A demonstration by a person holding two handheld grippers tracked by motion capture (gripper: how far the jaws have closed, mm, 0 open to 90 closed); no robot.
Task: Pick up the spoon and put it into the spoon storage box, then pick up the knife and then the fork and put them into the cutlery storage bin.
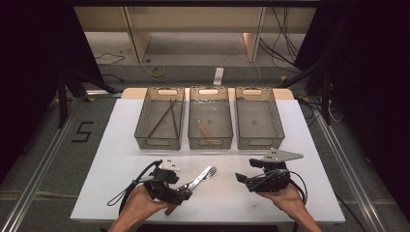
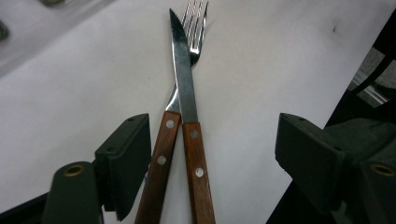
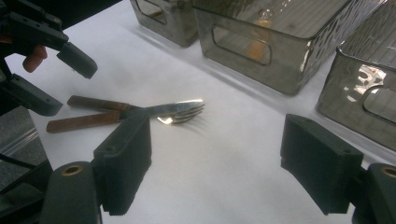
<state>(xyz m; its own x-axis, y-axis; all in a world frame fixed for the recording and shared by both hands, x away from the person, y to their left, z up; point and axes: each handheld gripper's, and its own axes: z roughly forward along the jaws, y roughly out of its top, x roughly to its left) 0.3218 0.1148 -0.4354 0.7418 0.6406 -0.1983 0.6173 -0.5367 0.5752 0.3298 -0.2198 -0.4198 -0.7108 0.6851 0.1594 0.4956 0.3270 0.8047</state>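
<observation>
A knife (image 2: 184, 79) and a fork (image 2: 196, 28), both with riveted wooden handles, lie crossed on the white table top (image 1: 121, 159). In the high view they sit front centre, knife (image 1: 197, 182) over fork (image 1: 211, 171). My left gripper (image 2: 212, 140) is low over the handles with one jaw on either side; the pads stand apart from the wood. It is open (image 1: 181, 193). My right gripper (image 1: 243, 181) is open to the right of the cutlery, nothing between its jaws (image 3: 215, 140). Its view shows the knife (image 3: 163, 109), the fork (image 3: 182, 117) and the left gripper (image 3: 56, 81).
Three clear bins stand in a row at the back. The left bin (image 1: 142, 121) holds dark chopsticks (image 1: 167, 116), the middle bin (image 1: 210, 142) a wooden-handled utensil (image 1: 204, 128), and the right bin (image 1: 259, 142) looks bare. The table's front edge is just behind the hands.
</observation>
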